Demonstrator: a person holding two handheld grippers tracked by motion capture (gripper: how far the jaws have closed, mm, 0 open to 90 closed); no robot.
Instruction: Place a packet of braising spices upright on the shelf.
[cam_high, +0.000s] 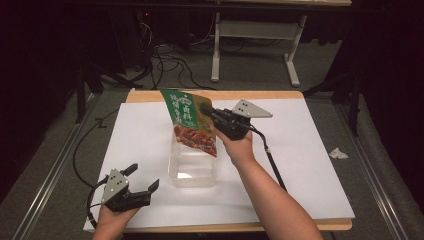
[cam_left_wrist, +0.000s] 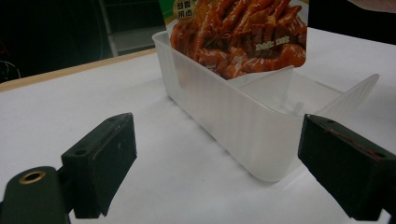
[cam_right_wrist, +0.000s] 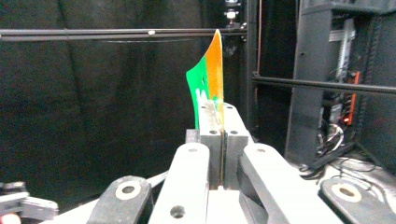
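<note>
Low in the high view, at lower left, the left gripper (cam_high: 142, 181) rested on the white table sheet (cam_high: 310, 165) with its jaws spread wide and nothing between them. In the left gripper view those same jaws framed the near corner of a clear plastic container (cam_left_wrist: 243, 126), which stood at the centre of the high view (cam_high: 192, 167).

Just above centre of that view, the right gripper (cam_high: 206, 111) was clamped tight on the upper right part of a snack pouch (cam_high: 192, 125), green on top with a red-brown food picture below. The right gripper view showed the pouch (cam_right_wrist: 211, 74) edge-on, pinched flat between the closed jaws and curling above them.

The pouch's lower end hung at the far end of the container; from the left gripper view (cam_left_wrist: 243, 37) it looked to be just inside the far wall, though whether it had touched the bottom could not be told.

The pouch seemed light, thin and floppy, with a slick printed film that could slide in a loose pinch. Its flat sealed top edge looked like the best place to hold it, as the filled belly would bulge and bend. The container appeared light and fairly rigid, and likely to shift if nudged.
</note>
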